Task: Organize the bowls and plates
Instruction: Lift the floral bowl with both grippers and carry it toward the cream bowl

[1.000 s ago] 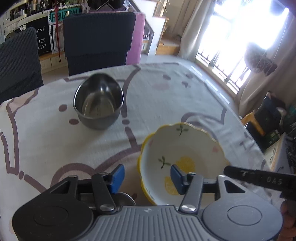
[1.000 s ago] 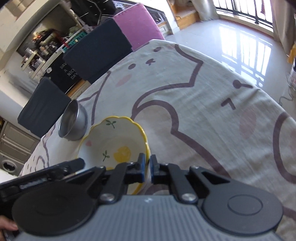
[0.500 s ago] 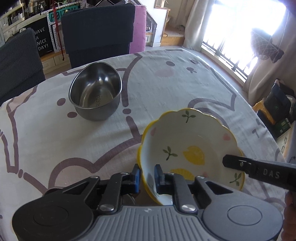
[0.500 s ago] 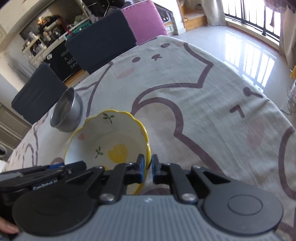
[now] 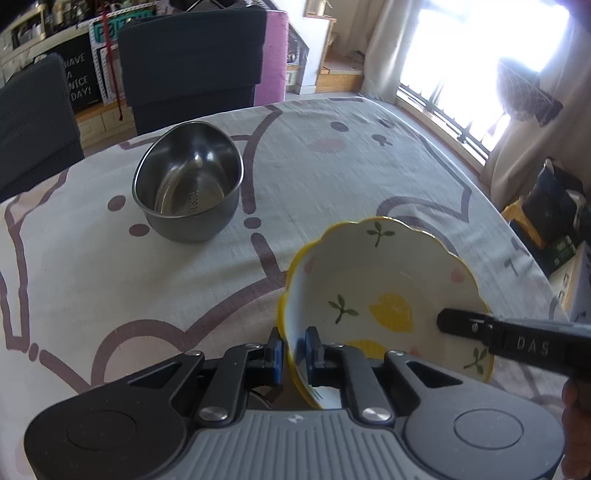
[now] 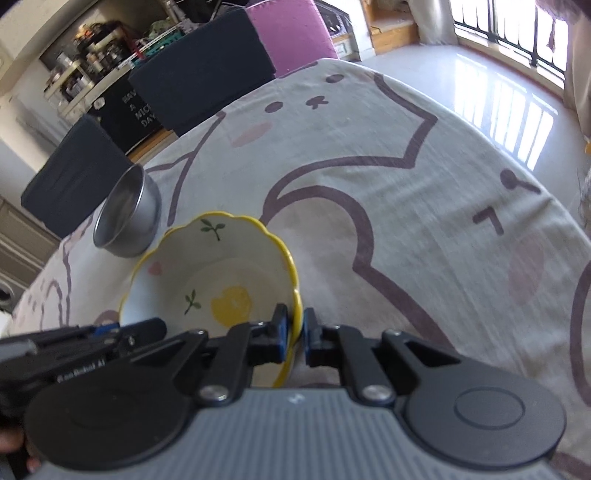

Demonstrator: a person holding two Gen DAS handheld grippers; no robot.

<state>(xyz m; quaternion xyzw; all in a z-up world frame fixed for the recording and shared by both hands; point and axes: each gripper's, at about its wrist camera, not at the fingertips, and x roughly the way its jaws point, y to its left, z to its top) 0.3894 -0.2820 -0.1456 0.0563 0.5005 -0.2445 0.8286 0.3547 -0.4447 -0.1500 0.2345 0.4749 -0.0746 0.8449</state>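
A white ceramic bowl (image 5: 384,280) with a scalloped yellow rim and lemon prints sits at the near side of the table. My left gripper (image 5: 294,343) is shut on its near-left rim, one blue pad inside and one outside. My right gripper (image 6: 294,328) is shut on the bowl (image 6: 207,273) at its right rim. One black finger (image 5: 465,322) of the right gripper crosses the bowl's right side in the left wrist view. A steel bowl (image 5: 188,184) stands upright farther back on the left, also in the right wrist view (image 6: 129,218). Whether the ceramic bowl is off the cloth I cannot tell.
A tablecloth (image 5: 332,155) with cartoon line drawings covers the round table. Two dark chairs (image 5: 192,62) and a purple one (image 6: 291,33) stand at the far edge. The table's right edge drops to a bright floor (image 6: 491,85) by the window.
My left gripper's jaws closed from wide open onto the ceramic bowl's rim. The right gripper stayed shut on the opposite rim, and the bowl shifted a little in both views.
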